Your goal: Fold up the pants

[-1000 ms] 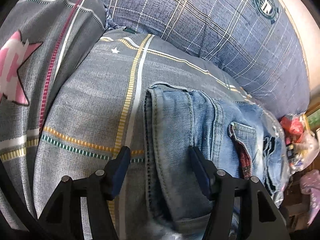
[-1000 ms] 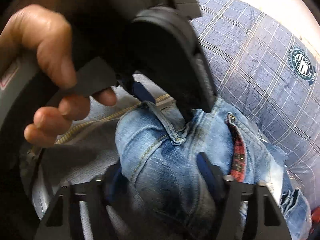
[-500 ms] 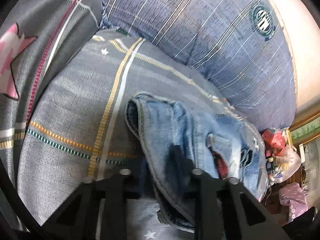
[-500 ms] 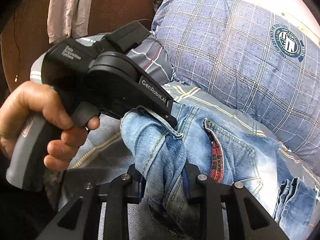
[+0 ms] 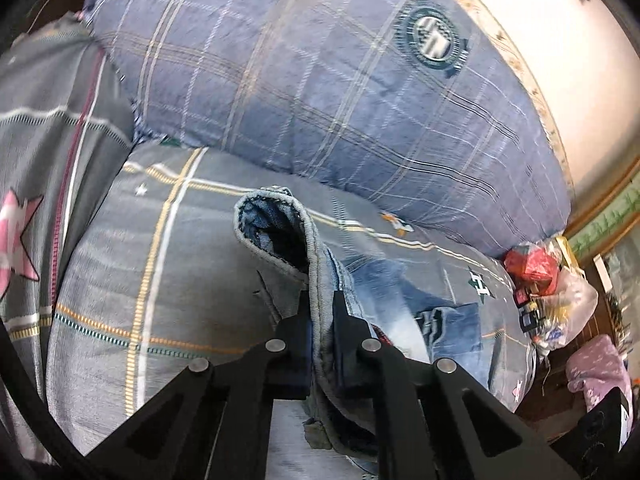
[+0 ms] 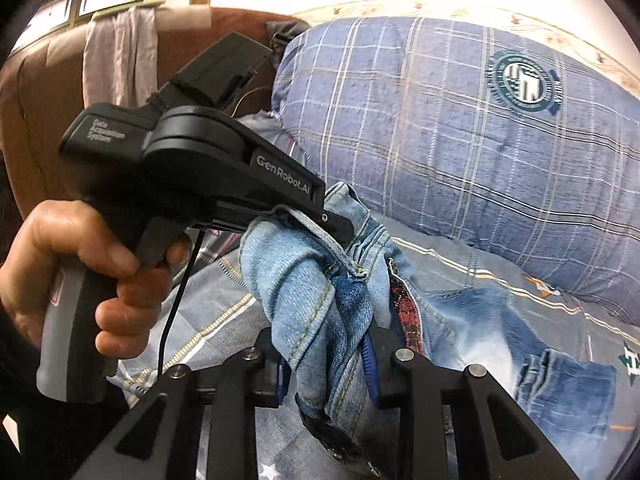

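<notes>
Both grippers are clamped on the jeans (image 5: 320, 280), which are partly lifted off the bed (image 5: 120, 280).

L gripper (image 5: 322, 312): jaws closed tight on the stitched waistband edge, denim pinched between the two fingers and running down past them toward the lens. Above the grip the waistband curls over into an open loop, dark inside showing. Rest of the jeans trails off to the right across the bed, w/ a back pocket (image 5: 448, 320) lying flat near the right side.

R gripper (image 6: 328, 356): jaws pressed onto a thick bunch of denim, blue pads visible either side of the fabric. Bunch stands up from the fingers, twisted, w/ a belt loop and a red plaid lining strip (image 6: 404, 312) just right of it. Legs spread to the right over the bed toward its right edge; pocket (image 6: 568, 384) lies flat there.

In the R wrist view the L gripper (image 6: 336, 228) comes in from the left, tip biting the waistband top just above the R grip; person's L hand (image 6: 80, 272) wraps its handle, finger on the trigger. The two grip spots are near each other on the same waist end.

Bed cover is grey w/ yellow & white stripes. Blue plaid pillow (image 5: 340, 92) w/ a round badge lies along the far edge, behind the jeans. Bags & clutter (image 5: 548, 292) sit off the bed's right edge.
</notes>
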A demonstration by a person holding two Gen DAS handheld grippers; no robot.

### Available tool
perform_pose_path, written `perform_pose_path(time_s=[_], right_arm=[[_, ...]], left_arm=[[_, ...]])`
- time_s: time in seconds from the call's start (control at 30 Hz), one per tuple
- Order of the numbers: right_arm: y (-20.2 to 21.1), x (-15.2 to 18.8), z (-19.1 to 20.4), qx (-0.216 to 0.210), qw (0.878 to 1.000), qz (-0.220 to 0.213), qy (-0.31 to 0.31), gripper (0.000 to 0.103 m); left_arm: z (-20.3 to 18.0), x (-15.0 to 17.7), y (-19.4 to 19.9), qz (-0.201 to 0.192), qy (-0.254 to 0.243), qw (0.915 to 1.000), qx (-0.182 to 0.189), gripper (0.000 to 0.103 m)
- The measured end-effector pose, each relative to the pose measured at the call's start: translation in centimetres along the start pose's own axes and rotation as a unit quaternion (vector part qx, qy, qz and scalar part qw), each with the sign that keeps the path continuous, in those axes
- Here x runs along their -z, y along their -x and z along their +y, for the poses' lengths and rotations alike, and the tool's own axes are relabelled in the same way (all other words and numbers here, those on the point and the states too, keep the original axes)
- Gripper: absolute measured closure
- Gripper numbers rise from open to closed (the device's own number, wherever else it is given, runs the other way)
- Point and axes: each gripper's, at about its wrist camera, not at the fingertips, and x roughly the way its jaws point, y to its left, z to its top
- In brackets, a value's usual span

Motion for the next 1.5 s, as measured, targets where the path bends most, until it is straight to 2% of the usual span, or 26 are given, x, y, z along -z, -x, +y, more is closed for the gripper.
perform_pose_path(time_s=[0.47, 0.8, 1.13, 1.5], right_arm=[[4.7, 0.8, -3.8, 0.024, 0.998, -0.036, -0.054, 0.073], [8.2, 2.7, -7.4, 0.04, 0.992, -0.056, -0.103, 0.073], [10.6, 5.8, -12.0, 0.045, 0.983, -0.063, -0.165, 0.073], [10.5, 11.0, -17.9, 0.017, 0.958, -0.048, -0.283, 0.073]], left_arm=[[-9.6, 0.2, 0.5, -0.003, -0.084, 0.9964, 0.003, 0.096], [-16.7, 1.8, -1.5, 0.008, -0.144, 0.9895, 0.003, 0.096], [-22.8, 3.6, -6.0, 0.042, -0.193, 0.9802, 0.0, 0.096], [-26.9, 6.5, -13.6, 0.1, -0.236, 0.9664, -0.017, 0.095]])
